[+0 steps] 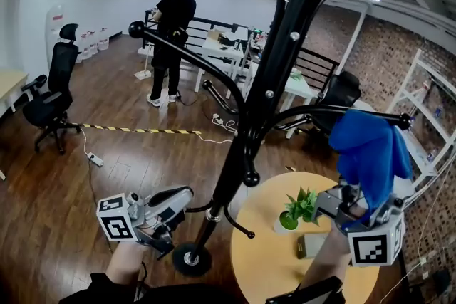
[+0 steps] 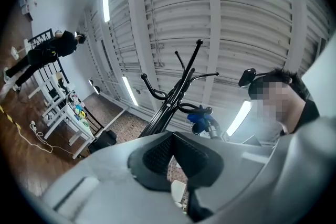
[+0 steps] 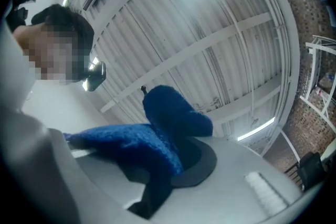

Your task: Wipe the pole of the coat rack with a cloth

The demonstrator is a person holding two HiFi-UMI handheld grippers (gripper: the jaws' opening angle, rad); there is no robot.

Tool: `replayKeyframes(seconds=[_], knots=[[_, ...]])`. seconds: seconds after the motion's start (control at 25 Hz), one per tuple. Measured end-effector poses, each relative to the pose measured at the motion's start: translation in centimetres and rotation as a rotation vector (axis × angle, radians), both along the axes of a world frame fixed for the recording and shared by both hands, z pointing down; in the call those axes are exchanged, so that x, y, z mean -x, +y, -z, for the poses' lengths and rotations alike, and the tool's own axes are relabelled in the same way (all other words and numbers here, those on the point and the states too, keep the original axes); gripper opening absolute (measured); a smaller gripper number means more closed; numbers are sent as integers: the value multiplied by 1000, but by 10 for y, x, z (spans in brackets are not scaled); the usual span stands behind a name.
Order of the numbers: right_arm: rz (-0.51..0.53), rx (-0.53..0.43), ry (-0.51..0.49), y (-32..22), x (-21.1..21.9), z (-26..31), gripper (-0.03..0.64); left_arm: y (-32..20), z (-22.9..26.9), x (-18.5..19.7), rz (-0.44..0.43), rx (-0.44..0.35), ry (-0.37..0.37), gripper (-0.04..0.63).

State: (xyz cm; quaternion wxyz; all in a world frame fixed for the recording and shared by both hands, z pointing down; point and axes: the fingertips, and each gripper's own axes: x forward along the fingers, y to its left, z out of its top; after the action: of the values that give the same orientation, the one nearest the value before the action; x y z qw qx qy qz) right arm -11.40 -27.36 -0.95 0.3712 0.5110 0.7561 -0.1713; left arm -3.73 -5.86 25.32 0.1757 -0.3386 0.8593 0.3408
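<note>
At about 4 o'clock in the head view, the right hand-held gripper is closed on a blue cloth. Its own view shows the fabric pinched between the jaws with a thick fold standing above them; I judge it is held so that soft bulk, not the jaws, meets the metal. At 7 o'clock the left hand-held gripper has its jaws together with nothing between them. Its tip is just beside the lower pole, probably to steady the rack. The cloth is apart from the pole, at 3 o'clock of it, in front of a hook arm; whether it touches that arm I cannot tell. The pole's long axis stands upright, though seen from above it runs from the round base at 7 o'clock toward 1 o'clock. Wiping looks not yet begun. A round table with a small plant stands just beside the base.
</note>
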Motion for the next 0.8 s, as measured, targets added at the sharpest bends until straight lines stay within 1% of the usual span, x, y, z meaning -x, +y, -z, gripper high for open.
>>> replayKeyframes(seconds=[0.12,0.2,0.32,0.44,0.48,0.6,0.8], knots=[[39,-37,26,24,4,-11,24,9,-2,-10,41,-9,9,3],[55,-79,43,46,10,-24,25,15,-3,-16,63,-13,13,3],[78,-189,73,91,20,-52,23,24,-7,-23,90,-26,19,3],[91,-279,143,123,36,-87,23,28,-11,-27,98,-37,30,3],[99,-302,166,128,39,-99,23,28,-12,-28,96,-38,34,3],[95,-379,192,135,38,-139,23,29,-17,-28,96,-45,46,3],[112,-563,304,138,41,-229,21,26,-22,-23,94,-51,61,3]])
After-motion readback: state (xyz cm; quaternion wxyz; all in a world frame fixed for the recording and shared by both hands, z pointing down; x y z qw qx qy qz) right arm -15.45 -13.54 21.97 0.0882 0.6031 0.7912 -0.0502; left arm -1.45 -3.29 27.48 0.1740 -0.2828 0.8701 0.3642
